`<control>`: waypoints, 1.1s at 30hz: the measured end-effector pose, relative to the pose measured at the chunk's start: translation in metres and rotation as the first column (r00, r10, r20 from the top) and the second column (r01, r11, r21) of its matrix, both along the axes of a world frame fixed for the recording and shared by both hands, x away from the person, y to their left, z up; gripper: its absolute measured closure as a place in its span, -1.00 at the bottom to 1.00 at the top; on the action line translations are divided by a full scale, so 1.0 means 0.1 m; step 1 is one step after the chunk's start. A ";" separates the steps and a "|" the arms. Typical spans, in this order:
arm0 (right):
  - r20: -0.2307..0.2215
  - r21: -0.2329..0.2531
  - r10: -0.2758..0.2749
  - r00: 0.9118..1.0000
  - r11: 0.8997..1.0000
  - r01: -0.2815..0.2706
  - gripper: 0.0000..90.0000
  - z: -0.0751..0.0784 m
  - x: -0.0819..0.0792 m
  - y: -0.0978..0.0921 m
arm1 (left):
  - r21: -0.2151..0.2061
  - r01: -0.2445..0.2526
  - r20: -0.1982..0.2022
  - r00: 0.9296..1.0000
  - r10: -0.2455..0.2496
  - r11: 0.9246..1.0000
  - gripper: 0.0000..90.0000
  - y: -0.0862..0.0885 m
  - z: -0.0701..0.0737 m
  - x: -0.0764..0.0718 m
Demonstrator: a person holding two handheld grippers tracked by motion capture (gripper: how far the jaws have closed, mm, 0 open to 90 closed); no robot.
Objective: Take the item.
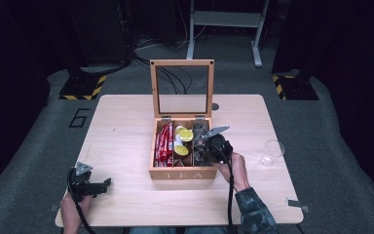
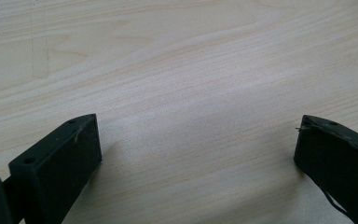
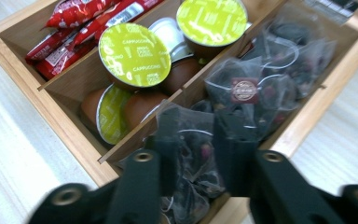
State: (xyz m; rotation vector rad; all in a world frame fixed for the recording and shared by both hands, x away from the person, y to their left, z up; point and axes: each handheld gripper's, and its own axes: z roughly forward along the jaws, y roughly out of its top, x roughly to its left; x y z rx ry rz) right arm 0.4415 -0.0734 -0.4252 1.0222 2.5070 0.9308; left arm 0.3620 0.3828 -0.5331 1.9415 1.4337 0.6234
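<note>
Here the right gripper (image 3: 196, 140) is pinching a clear tea bag (image 3: 193, 154) in the tea box (image 3: 307, 123); the left gripper (image 2: 196, 149) is hovering wide open over bare table (image 2: 191, 70).

I see the tea box (image 1: 182, 173) at the centre of the table (image 1: 126, 146), its lid (image 1: 182, 87) upright at twelve o'clock. Inside, sachets (image 1: 164, 141) lie at nine, capsules (image 1: 184, 141) in the middle, tea bags (image 1: 200, 131) at three. A cup (image 1: 272, 152) stands well apart at three o'clock.
</note>
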 end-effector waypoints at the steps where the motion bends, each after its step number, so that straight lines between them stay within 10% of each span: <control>1: -0.012 -0.002 -0.001 1.000 1.000 0.001 0.45 -0.02 0.01 0.01 | 0.000 0.000 0.000 1.000 0.000 1.000 -0.99 0.00 0.00 0.00; 6: -0.064 -0.029 -0.005 0.998 1.000 0.003 0.27 -0.14 0.06 0.06 | 0.000 0.000 0.000 1.000 0.000 1.000 -0.99 0.00 0.00 0.00; 11: -0.087 -0.053 -0.011 0.996 0.999 0.006 0.54 -0.23 0.09 0.08 | 0.002 0.001 -0.004 1.000 0.000 1.000 -0.99 0.00 0.00 0.00; 33: 0.013 -0.015 0.010 1.000 1.000 -0.010 0.65 0.13 -0.06 -0.02 | 0.000 0.000 0.000 1.000 0.000 1.000 -0.99 0.00 0.00 0.00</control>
